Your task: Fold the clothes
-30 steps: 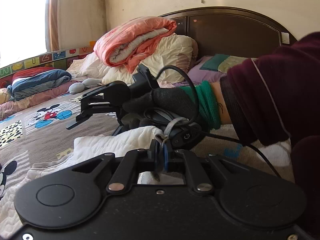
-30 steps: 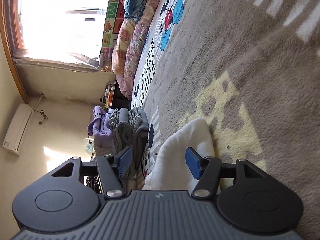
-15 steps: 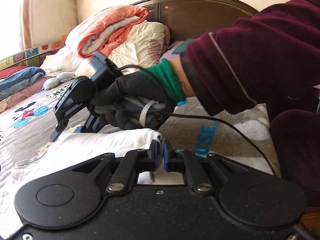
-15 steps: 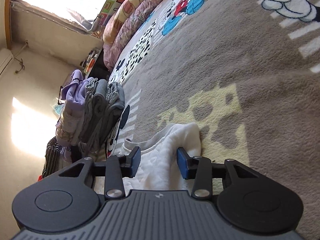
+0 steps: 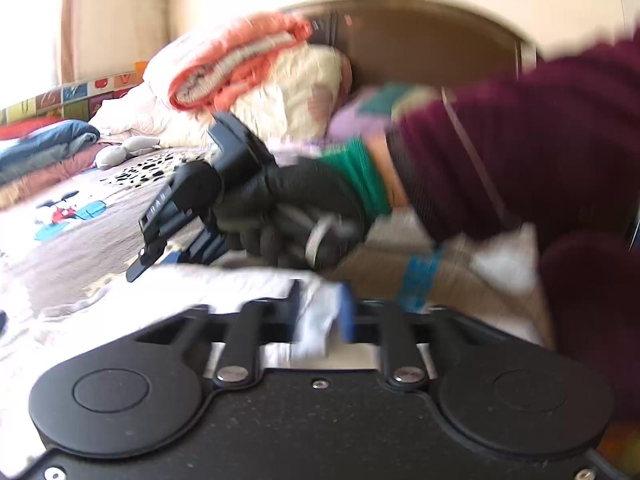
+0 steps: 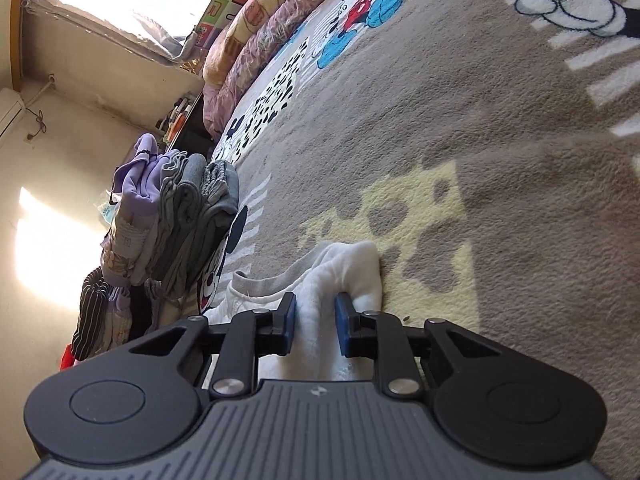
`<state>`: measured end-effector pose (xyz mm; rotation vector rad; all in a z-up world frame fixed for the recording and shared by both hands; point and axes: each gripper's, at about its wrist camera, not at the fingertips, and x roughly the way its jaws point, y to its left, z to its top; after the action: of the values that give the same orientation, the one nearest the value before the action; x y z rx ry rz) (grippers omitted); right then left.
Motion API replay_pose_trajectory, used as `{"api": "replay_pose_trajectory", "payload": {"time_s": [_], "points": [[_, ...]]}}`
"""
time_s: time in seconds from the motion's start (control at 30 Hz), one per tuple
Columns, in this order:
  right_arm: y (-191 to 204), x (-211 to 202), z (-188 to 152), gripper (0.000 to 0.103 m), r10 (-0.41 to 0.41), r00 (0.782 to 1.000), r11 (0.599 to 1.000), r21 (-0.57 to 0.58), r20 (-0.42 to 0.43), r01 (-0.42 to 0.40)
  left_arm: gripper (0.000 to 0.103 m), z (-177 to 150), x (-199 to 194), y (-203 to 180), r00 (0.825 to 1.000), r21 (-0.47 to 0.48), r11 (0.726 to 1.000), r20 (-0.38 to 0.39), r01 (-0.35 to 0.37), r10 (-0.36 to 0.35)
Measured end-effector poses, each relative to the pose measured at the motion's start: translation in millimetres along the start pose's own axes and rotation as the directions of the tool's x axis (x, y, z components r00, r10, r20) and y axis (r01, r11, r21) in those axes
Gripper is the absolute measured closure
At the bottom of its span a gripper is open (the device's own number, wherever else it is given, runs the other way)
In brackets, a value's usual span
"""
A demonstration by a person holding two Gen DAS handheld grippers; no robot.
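Observation:
A white garment [image 6: 352,264] lies bunched on the grey cartoon-print bedspread [image 6: 480,100]. In the right wrist view my right gripper [image 6: 315,320] has a raised fold of it filling the gap between its blue pads, and the jaws are closing on it. The left wrist view is blurred. There my left gripper [image 5: 320,316] has its jaws opening, with white garment [image 5: 224,284] cloth loose between the pads. Just beyond it a black-gloved hand [image 5: 288,208] holds the right gripper [image 5: 160,264], tilted down onto the same cloth.
A stack of folded grey and lilac clothes [image 6: 176,216] stands at the bed's edge. Quilts and pillows [image 5: 256,80] are piled against the dark headboard [image 5: 420,40]. Folded blankets [image 5: 44,148] line the window side. A maroon sleeve [image 5: 540,140] fills the right.
My left jaws were shut on the white cloth and now stand apart. My right jaws have narrowed onto the fold, and the right gripper has rolled and tilted downward.

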<state>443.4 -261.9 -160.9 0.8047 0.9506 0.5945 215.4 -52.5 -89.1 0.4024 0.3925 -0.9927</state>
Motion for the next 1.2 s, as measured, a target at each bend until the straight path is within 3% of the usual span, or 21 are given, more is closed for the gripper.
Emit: {"api": "replay_pose_trajectory", "payload": {"time_s": [0.13,0.17,0.23,0.4,0.53,0.63,0.67,0.73,0.83,0.93,0.97,1.03,1.1,1.2], "points": [[-1.9,0.1,0.6,0.081,0.005,1.0,1.0,0.021,-0.001,-0.005,0.062,-2.2,27.1,-19.6,0.99,0.143,0.982,-0.063,-0.12,0.13],[-2.6,-0.1,0.2,0.081,0.007,1.0,1.0,0.026,-0.001,-0.007,0.068,-3.6,30.9,-22.1,0.987,0.173,0.977,-0.078,-0.125,0.14],[-3.7,-0.7,-0.5,0.081,0.011,1.0,0.999,0.033,0.0,-0.012,0.099,-7.3,36.0,-25.4,0.985,0.221,0.969,-0.108,-0.107,0.134],[-3.1,-2.5,0.6,0.081,0.008,1.0,1.0,0.022,0.013,-0.008,0.103,-14.2,26.1,-18.4,0.989,0.225,0.974,-0.139,-0.023,0.056],[-6.6,-2.6,-1.0,0.081,0.022,0.999,0.999,0.034,0.025,-0.023,0.103,-11.4,15.2,-8.7,0.993,0.17,0.985,-0.116,-0.008,0.028],[-8.9,-4.4,-3.1,0.081,0.038,0.999,0.998,0.049,0.038,-0.039,0.1,-5.8,2.7,0.0,0.998,0.109,0.993,-0.053,-0.035,0.041],[-8.0,-5.2,-3.8,0.078,0.042,0.998,0.998,0.047,0.043,-0.044,0.096,-4.2,1.2,0.3,0.998,0.102,0.994,-0.041,-0.042,0.047],[-4.7,-7.4,-4.9,0.072,0.053,0.997,0.998,0.036,0.051,-0.054,0.066,-2.7,5.6,-6.9,0.996,0.132,0.988,-0.041,-0.075,0.081],[4.4,-10.0,-5.5,0.065,0.051,0.997,0.999,0.003,0.056,-0.052,0.06,-5.0,24.4,-19.6,0.989,0.19,0.976,-0.074,-0.109,0.125],[18.9,-10.3,-5.2,0.065,0.014,1.0,0.996,-0.083,0.025,-0.012,0.061,-6.3,42.4,-29.2,0.979,0.226,0.963,-0.101,-0.15,0.176],[22.6,-10.6,-4.8,0.065,0.006,1.0,0.994,-0.105,0.015,-0.004,0.065,-7.3,47.3,-30.9,0.974,0.237,0.957,-0.11,-0.167,0.197],[28.0,-11.6,-3.9,0.065,-0.005,1.0,0.991,-0.137,0.002,0.005,0.09,-9.9,53.5,-33.2,0.968,0.266,0.946,-0.121,-0.183,0.221],[28.5,-11.7,-2.8,0.065,-0.006,1.0,0.99,-0.142,-0.003,0.006,0.096,-11.2,48.9,-33.1,0.97,0.289,0.942,-0.119,-0.169,0.211],[23.4,-9.5,-1.4,0.065,-0.008,1.0,0.993,-0.115,0.01,0.009,0.097,-8.9,33.5,-29.1,0.978,0.293,0.947,-0.117,-0.134,0.174]]}}
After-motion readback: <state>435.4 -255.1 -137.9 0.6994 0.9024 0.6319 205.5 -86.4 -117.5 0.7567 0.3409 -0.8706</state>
